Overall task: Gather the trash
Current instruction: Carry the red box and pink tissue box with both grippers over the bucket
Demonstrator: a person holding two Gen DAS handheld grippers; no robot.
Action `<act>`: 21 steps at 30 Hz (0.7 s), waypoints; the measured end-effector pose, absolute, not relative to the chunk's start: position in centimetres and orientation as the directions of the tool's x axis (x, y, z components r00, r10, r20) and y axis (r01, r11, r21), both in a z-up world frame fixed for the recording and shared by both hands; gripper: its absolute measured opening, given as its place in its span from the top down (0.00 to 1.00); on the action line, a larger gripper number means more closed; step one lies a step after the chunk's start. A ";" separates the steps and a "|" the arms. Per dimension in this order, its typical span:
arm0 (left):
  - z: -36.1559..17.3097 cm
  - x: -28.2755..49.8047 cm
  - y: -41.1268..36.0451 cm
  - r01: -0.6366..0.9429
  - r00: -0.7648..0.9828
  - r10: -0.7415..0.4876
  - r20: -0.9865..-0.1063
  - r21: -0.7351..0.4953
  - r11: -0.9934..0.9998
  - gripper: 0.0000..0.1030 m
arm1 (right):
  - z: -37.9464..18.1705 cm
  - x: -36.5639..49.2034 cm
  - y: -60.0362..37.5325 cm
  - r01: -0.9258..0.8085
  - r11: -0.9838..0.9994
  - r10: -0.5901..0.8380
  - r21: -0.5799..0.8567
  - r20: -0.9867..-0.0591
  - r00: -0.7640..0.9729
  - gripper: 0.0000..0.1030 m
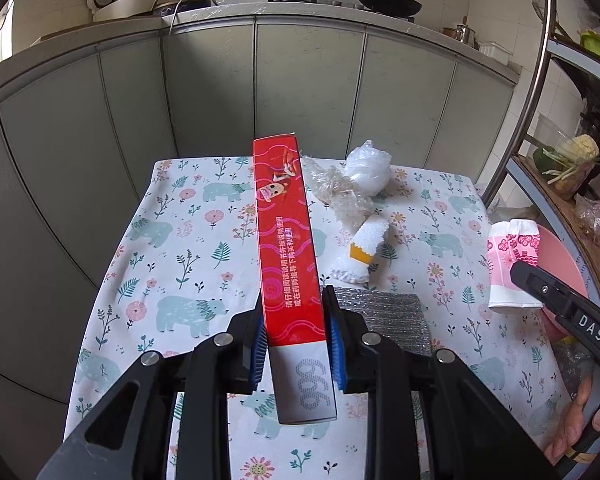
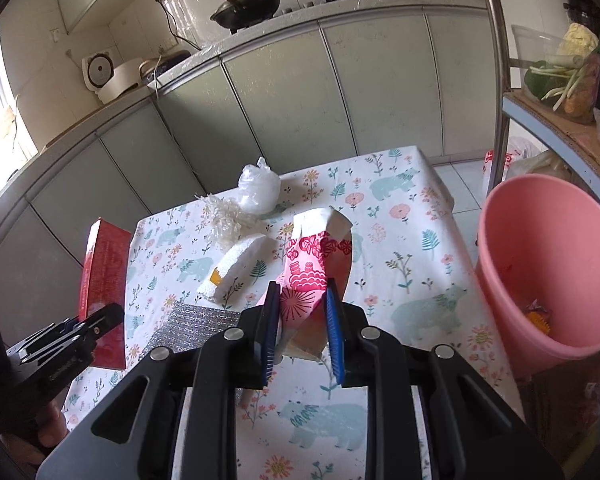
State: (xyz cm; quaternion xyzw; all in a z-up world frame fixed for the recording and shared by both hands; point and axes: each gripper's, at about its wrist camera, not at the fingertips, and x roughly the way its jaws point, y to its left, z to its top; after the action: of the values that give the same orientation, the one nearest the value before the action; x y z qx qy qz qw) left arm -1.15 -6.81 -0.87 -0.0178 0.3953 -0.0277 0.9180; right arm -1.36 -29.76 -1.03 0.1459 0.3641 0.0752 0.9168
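My left gripper (image 1: 294, 304) is shut on a long red box (image 1: 286, 236) and holds it clear above the table; in the right wrist view that red box (image 2: 102, 280) hangs at the far left in the left gripper (image 2: 100, 322). My right gripper (image 2: 303, 294) is shut on a crumpled pink-and-white paper carton (image 2: 320, 256), lifted off the cloth; in the left wrist view the same carton (image 1: 510, 264) sits at the right in the right gripper (image 1: 518, 274). A pink bucket (image 2: 548, 264) stands right of the table, with scraps inside.
On the floral tablecloth (image 2: 400, 248) lie a white foam piece (image 1: 364, 252), crinkled clear plastic (image 1: 340, 194), a knotted white bag (image 1: 368, 168) and a silver glitter cloth (image 1: 392, 312). Grey cabinets stand behind; a metal rack (image 2: 496, 64) with vegetables is on the right.
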 end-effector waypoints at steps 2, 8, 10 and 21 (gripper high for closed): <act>-0.8 -1.2 -7.2 0.042 0.687 -0.064 -0.724 -0.049 0.998 0.76 | -0.9 -1.7 -30.2 -0.033 0.944 0.248 0.328 -0.640 0.727 0.78; 0.0 -1.0 -8.7 0.076 0.702 -0.103 -0.705 -0.070 0.995 0.76 | -0.7 -3.2 -32.1 -0.021 0.943 0.235 0.331 -0.623 0.746 0.78; 0.5 -0.9 -9.5 0.096 0.708 -0.127 -0.695 -0.084 0.992 0.76 | -0.5 -3.6 -32.9 -0.009 0.944 0.224 0.331 -0.617 0.755 0.78; 3.2 -0.4 -15.8 0.325 0.726 -0.372 -0.578 -0.188 0.927 0.76 | -0.1 -5.9 -39.5 0.111 0.932 0.119 0.344 -0.581 0.805 0.78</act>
State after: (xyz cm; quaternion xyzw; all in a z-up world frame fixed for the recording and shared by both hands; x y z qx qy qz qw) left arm -0.38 -15.83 3.25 -0.0369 0.3190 -0.1878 0.9282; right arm -5.95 -39.51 -0.08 0.1838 0.3123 0.0023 0.9320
